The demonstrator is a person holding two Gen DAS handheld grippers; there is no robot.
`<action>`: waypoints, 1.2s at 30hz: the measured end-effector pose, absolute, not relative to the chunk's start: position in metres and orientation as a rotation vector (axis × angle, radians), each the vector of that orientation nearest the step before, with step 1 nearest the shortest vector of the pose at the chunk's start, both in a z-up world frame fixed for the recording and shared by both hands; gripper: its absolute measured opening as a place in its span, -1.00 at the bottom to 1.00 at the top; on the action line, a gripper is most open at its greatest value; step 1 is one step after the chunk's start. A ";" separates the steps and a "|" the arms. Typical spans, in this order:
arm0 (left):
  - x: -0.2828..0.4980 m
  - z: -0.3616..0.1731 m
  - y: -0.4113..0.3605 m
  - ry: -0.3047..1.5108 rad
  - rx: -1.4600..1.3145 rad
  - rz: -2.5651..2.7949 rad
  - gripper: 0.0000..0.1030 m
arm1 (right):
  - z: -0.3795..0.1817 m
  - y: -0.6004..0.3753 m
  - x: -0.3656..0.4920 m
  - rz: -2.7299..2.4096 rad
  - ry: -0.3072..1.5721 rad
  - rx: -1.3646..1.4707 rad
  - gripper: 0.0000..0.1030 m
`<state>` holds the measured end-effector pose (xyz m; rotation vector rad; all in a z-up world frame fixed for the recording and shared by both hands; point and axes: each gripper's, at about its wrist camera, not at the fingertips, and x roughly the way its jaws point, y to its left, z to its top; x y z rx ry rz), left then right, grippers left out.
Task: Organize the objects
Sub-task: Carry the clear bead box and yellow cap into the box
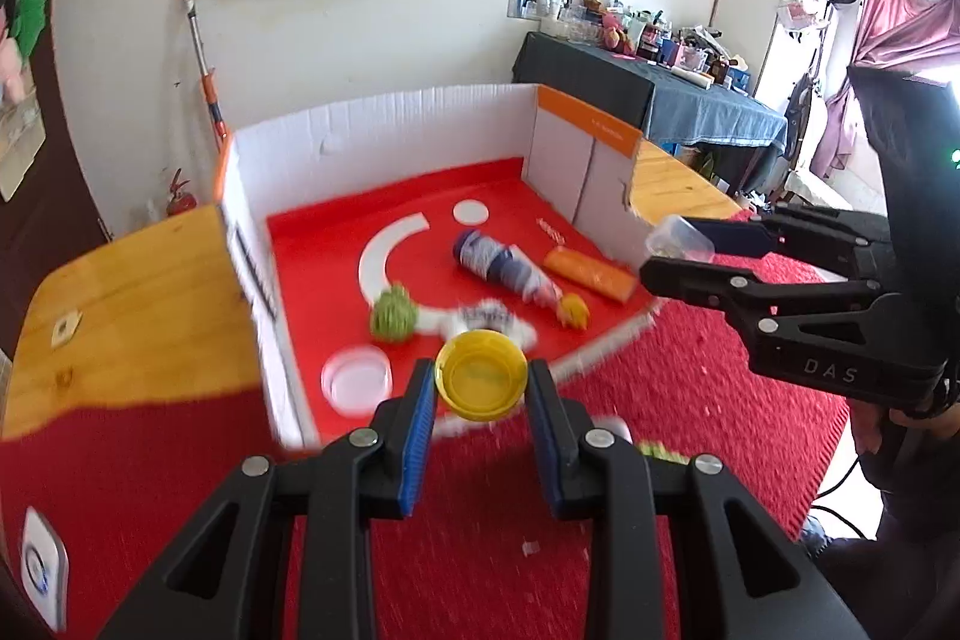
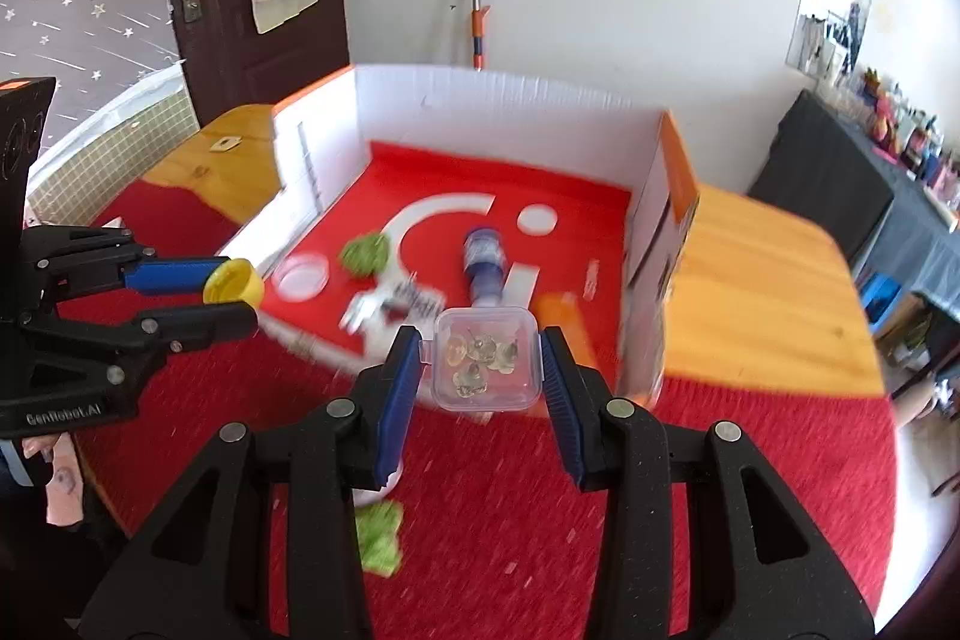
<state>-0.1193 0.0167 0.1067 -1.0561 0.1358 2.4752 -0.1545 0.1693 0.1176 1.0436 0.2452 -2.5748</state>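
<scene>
A box [image 1: 384,124] stands on the worktop [image 1: 126,292], its near side open. In it, a round lid [image 1: 356,377] lies near left, a fuzzy ball [image 1: 393,319] just beyond it, a bottle [image 1: 504,267] lying at the middle, and a flat packet [image 1: 591,274] to the bottle's right.

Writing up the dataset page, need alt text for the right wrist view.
The right gripper holds a small clear plastic box of pushpins over a red mat, in front of an open cardboard box containing a bottle and other small items. At left, the left gripper holds a yellow cap.
</scene>
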 end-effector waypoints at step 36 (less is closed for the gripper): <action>-0.275 0.046 0.051 0.258 -1.391 2.274 -0.39 | 0.071 0.161 -0.318 -2.566 0.111 1.583 -0.25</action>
